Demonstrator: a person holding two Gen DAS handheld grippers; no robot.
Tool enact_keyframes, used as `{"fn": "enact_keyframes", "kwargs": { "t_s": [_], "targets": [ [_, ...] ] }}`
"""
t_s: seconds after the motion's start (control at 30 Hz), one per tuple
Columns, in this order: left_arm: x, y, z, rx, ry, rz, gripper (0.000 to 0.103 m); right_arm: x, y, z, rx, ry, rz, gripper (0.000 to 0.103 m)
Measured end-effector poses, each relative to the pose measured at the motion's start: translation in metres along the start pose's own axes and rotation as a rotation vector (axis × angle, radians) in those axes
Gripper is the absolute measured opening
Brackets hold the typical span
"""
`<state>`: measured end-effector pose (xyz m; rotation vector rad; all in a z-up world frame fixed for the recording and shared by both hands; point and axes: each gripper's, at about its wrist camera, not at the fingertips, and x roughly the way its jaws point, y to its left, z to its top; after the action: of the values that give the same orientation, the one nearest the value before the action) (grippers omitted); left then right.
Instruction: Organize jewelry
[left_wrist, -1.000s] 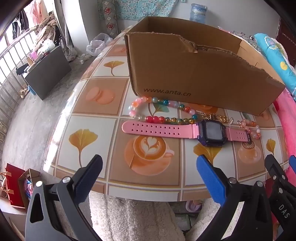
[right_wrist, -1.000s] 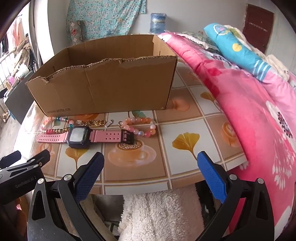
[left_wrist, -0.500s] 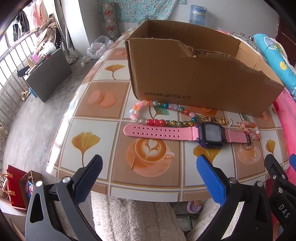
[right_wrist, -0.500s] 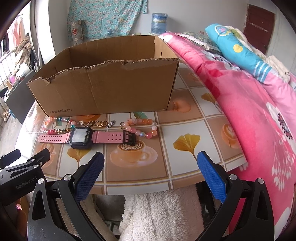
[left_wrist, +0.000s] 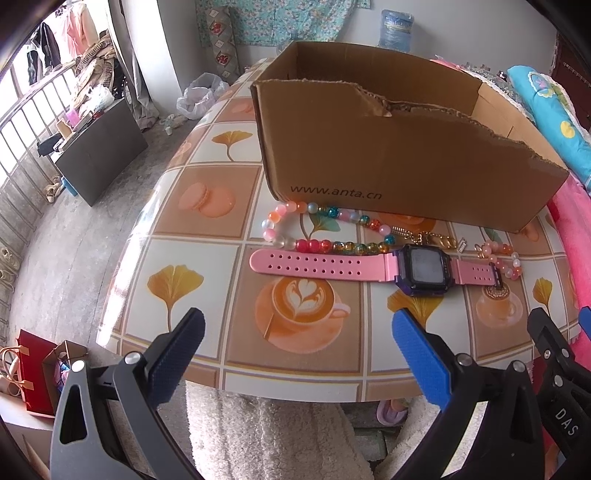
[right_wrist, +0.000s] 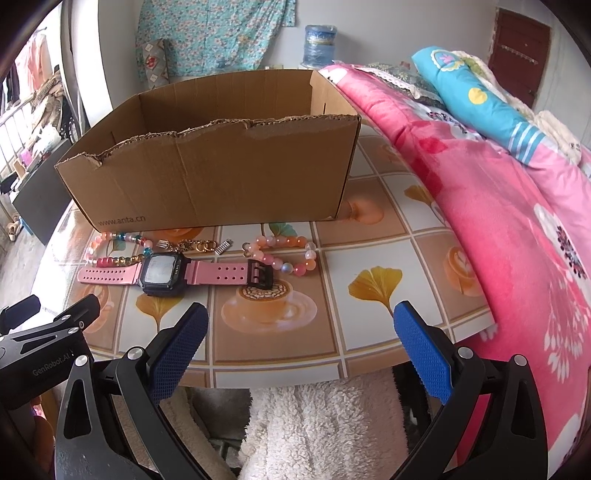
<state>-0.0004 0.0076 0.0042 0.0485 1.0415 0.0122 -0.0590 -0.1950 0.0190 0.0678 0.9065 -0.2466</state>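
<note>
A: Left wrist view: left gripper (left_wrist: 297, 332) has crept in toward the worktop (left_wrist: 207, 258) over the last second. Box and jewelry sit slightly larger and lower in frame than before. Fingers (left_wrist: 421, 354) wide apart, nothing between them.

B: Right side?

A: Same. Right gripper (right_wrist: 301, 332) has edged forward a touch, fingers (right_wrist: 421, 350) wide, empty. Both hang just off the near edge of the worktop.

B: Where's the jewelry?

A: All on the worktop, in a row just in front of the cardboard box (left_wrist: 388, 155). Pink watch (left_wrist: 369, 264) lies flat, nearest to us. Multicolour bead bracelet (left_wrist: 314, 229) just behind its long strap, left side. Gold chain (right_wrist: 192, 245) in the middle, close to the box wall. Peach bead bracelet (right_wrist: 284, 254) on the right, touching the watch buckle end.

B: Anything in the box?

A: Can't tell, near wall hides the floor of it. What shows of the inside looks bare.

B: So what does the approach mean?

A: My read: nothing sorted yet, this is the reach for the first pick. Watch is the closest target for the left. Risk: strap lies against the beads, a sloppy pinch could drag the bracelet along.
</note>
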Motion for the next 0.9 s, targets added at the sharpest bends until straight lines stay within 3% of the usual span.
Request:
{"fn": "enact_keyframes", "kwargs": {
  "t_s": [0.9],
  "targets": [
    [0.0011,-0.008,-0.0013,0.006,0.004,0.01,0.099,0.0017,-0.0019,0.0009,0.003,0.007,-0.002,0.097]
  ]
}}
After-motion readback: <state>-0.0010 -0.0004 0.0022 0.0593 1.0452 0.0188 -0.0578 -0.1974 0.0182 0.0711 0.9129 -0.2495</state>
